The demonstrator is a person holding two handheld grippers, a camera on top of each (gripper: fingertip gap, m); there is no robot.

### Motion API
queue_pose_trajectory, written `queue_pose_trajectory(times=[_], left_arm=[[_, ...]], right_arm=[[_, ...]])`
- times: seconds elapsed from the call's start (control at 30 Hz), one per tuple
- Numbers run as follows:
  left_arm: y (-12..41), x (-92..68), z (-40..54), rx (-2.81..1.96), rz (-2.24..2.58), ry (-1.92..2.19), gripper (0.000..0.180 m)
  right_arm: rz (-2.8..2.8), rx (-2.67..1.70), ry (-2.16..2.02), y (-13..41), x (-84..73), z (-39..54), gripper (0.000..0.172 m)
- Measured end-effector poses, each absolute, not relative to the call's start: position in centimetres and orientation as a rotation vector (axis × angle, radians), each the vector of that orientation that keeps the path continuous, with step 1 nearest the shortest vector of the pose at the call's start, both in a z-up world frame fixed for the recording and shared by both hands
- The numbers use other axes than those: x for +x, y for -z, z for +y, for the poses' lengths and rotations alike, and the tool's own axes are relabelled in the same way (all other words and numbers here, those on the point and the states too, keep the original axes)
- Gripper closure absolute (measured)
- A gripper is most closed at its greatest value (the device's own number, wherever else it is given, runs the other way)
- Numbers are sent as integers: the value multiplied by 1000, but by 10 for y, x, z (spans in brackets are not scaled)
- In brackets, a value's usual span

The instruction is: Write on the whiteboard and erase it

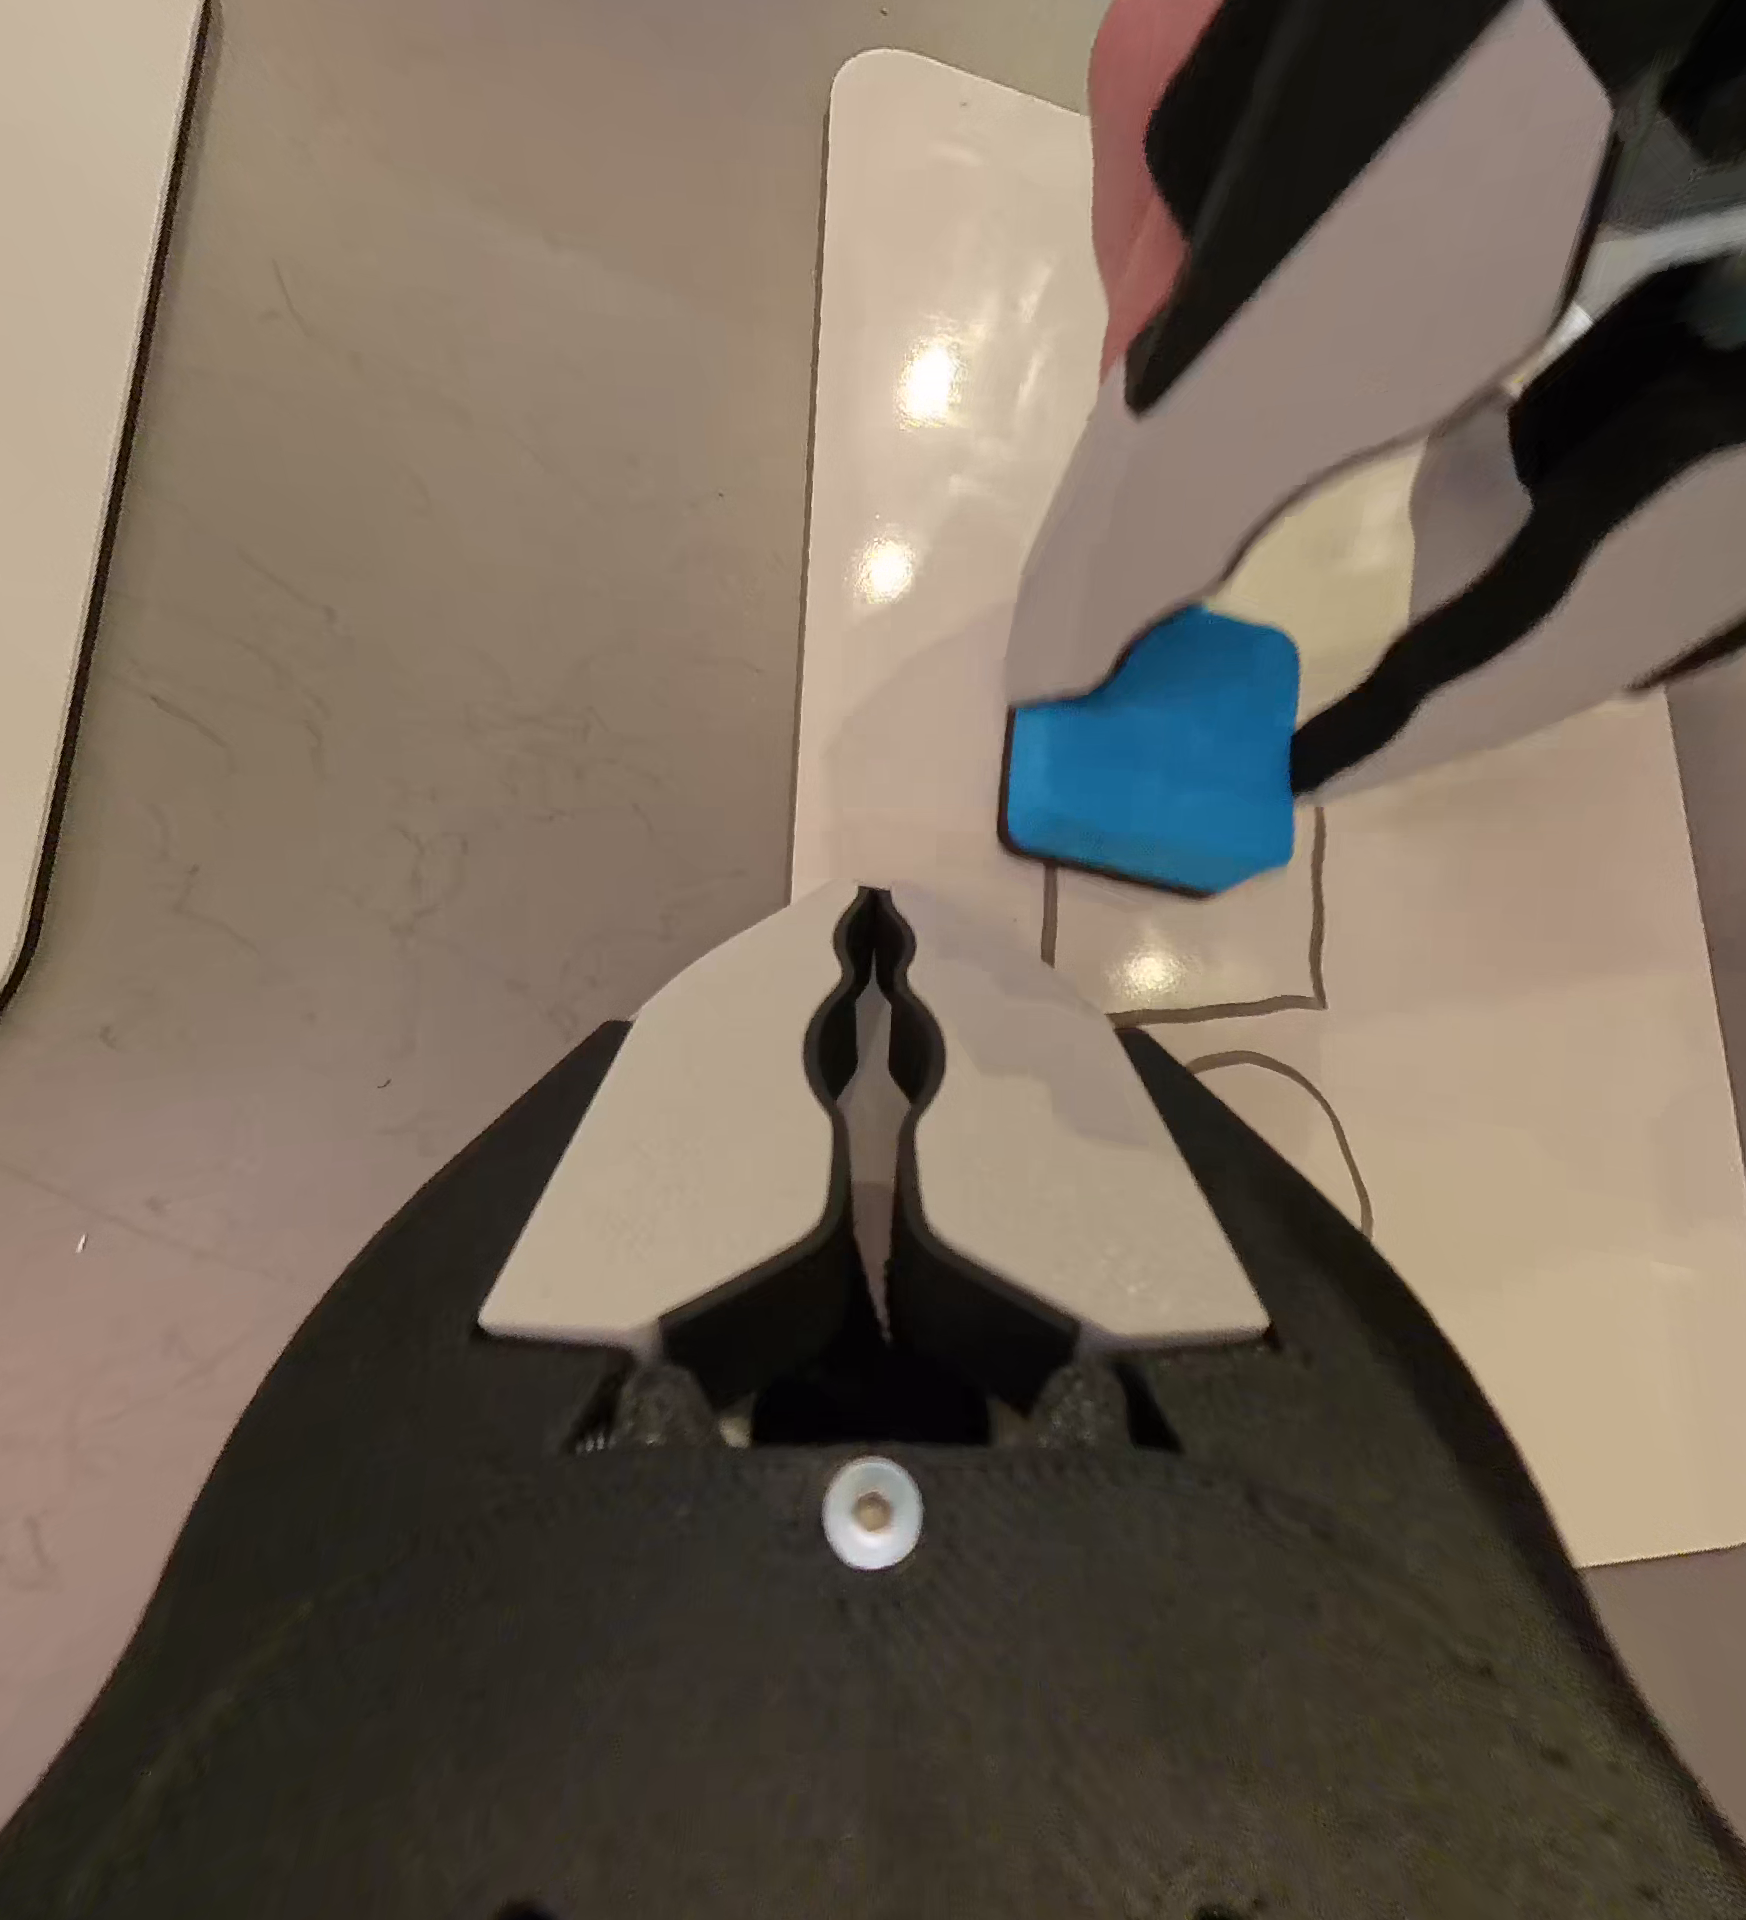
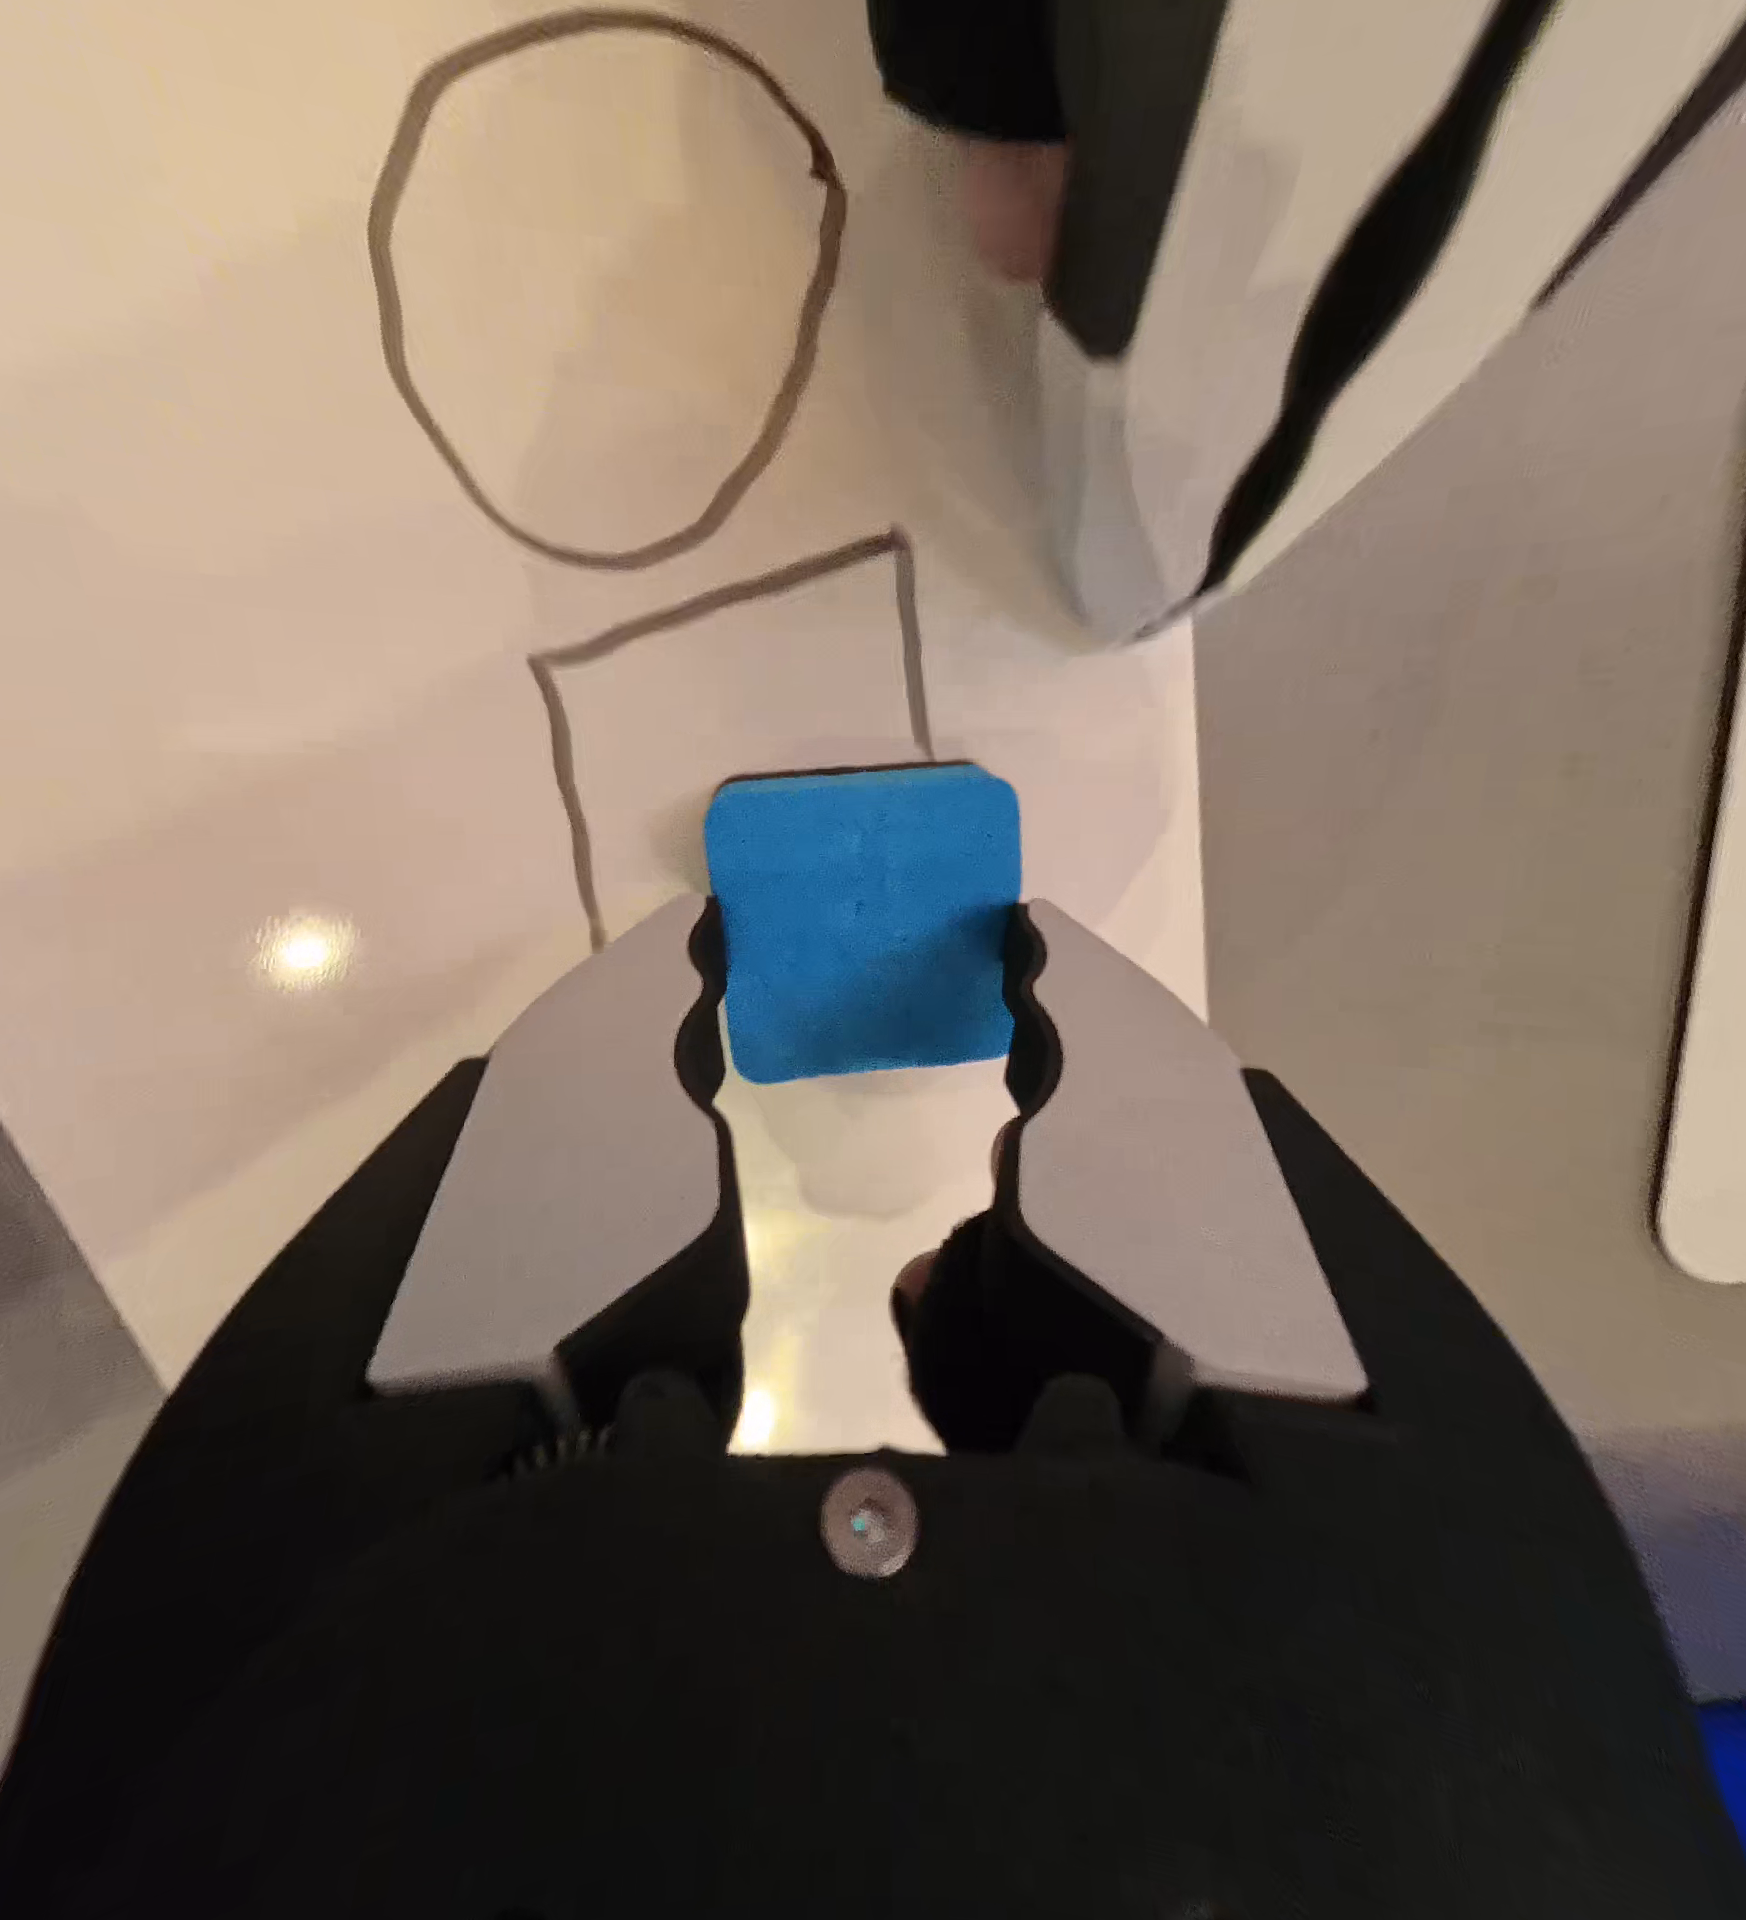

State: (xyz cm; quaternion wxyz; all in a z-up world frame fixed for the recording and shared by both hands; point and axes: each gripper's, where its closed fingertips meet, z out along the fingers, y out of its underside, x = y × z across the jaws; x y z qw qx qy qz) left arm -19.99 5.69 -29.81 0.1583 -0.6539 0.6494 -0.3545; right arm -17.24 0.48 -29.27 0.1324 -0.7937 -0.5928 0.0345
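The blue eraser (image 2: 861,925) is sitting clamped between the right gripper (image 2: 861,961) pads, lying on the whiteboard (image 2: 173,644) over the drawn square (image 2: 723,623), while the left gripper (image 1: 874,904), jaws closed and bare, is hovering just beside it.

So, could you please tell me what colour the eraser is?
The eraser is bright blue with a thin dark underside, clearest in the right wrist view.

Whiteboard (image 2: 173,727) glossy, smooth, mirrors ceiling lights. Eraser (image 2: 861,925) blue matt foam, fine-grained, dark layer underneath. Table (image 1: 433,623) matt grey, faint stone-like veining. Fingers (image 1: 744,1122) smooth matt grey plates, black wavy pads; gripper body matt black, grainy plastic with metal screw (image 1: 871,1525).
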Motion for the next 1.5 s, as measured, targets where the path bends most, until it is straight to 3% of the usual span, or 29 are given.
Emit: queue_pose_trajectory(times=[0.83,1.23,1.5], left_arm=[[298,-200,59,-1893,1833,1029,180],[298,-199,60,-1908,1826,1046,180],[298,-199,60,-1907,1826,1042,180]], right_arm=[[-1876,-2191,-99,294,-220,-10,118],[-1811,-2287,-18,294,-214,12,119],[-1821,-2371,-51,293,-186,-22,119]])
